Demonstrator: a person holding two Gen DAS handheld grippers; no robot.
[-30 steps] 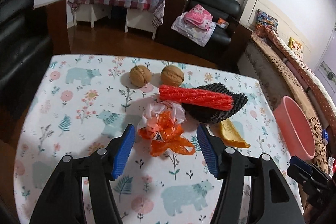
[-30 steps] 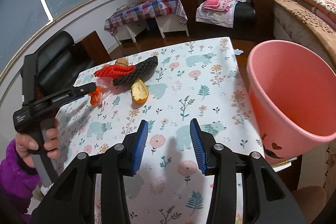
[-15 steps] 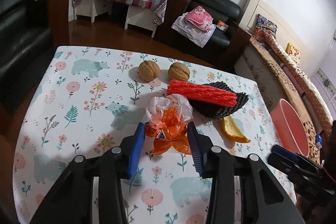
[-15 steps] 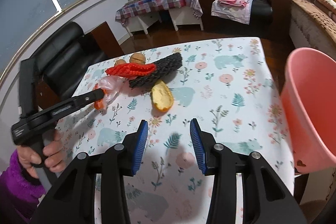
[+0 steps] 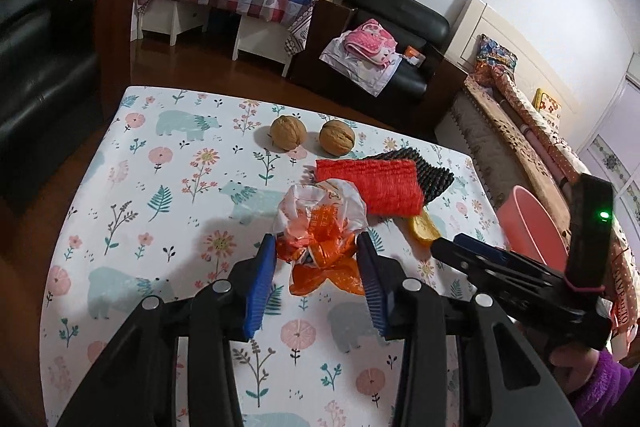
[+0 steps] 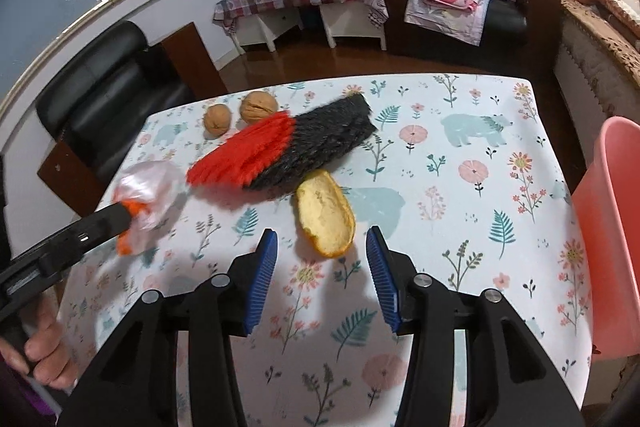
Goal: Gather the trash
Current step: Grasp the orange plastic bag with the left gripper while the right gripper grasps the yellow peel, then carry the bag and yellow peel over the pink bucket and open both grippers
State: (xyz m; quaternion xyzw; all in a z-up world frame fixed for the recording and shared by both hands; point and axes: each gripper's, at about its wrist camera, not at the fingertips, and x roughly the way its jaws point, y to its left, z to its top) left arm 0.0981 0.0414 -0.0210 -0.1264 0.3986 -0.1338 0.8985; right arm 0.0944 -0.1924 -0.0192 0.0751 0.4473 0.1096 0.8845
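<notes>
The left tongs pinch the crumpled plastic bag at its orange lower part; both blue pads press into the film. The bag lies near the middle of the tabletop, just in front of the red mesh sleeve and the black mesh sleeve beneath it. The right tongs are spread and opening, with nothing between the pads. They hover just short of the orange peel, which lies beside the black mesh. The pink bin stands off the tabletop's right edge.

Risks from this state:

- Thin film compresses and slides. The grip covers only a loose fold, so the bag may slip out when lifted, or trail and catch the red mesh sleeve.
- The two walnuts lie behind the mesh. A dragged mesh may set them rolling toward the far edge.
- The peel is a curved, shallow shell. If the right tongs close off-centre, the peel may tip, skid across the smooth cloth, or crack.
- Both tongs work near each other. Crossing paths toward the bin may cause a collision.
- A release made short of the bin's rim drops the trash on the floor.
</notes>
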